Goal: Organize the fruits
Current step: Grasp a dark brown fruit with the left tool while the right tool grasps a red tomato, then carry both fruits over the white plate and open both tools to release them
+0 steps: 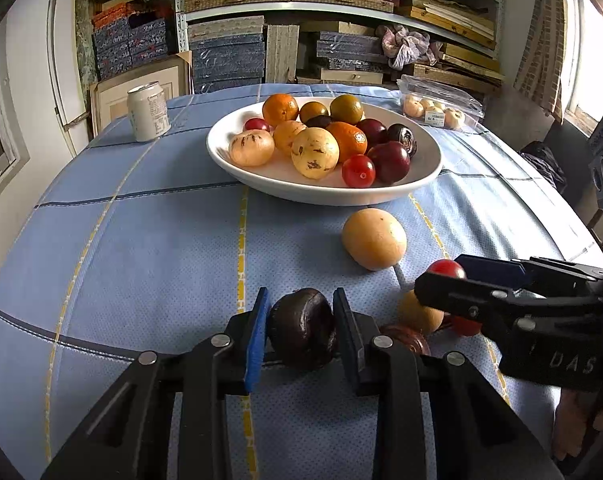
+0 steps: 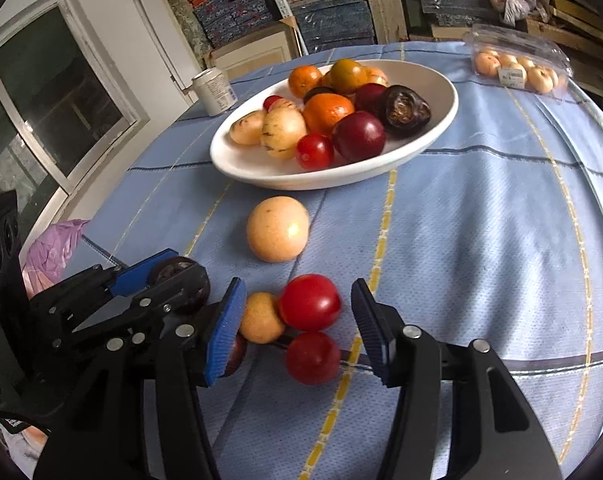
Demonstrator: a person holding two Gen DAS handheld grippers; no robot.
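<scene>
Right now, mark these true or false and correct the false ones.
1. The left gripper fingers clamp a dark fruit. True.
2. The white bowl is empty. False: it holds oranges, plums and tomatoes.
3. The right gripper fingers squeeze the red tomato. False: a gap shows beside the tomato.
4. A can stands upright left of the bowl. True.
5. The pale round fruit lies inside the bowl. False: it rests on the blue cloth.
</scene>
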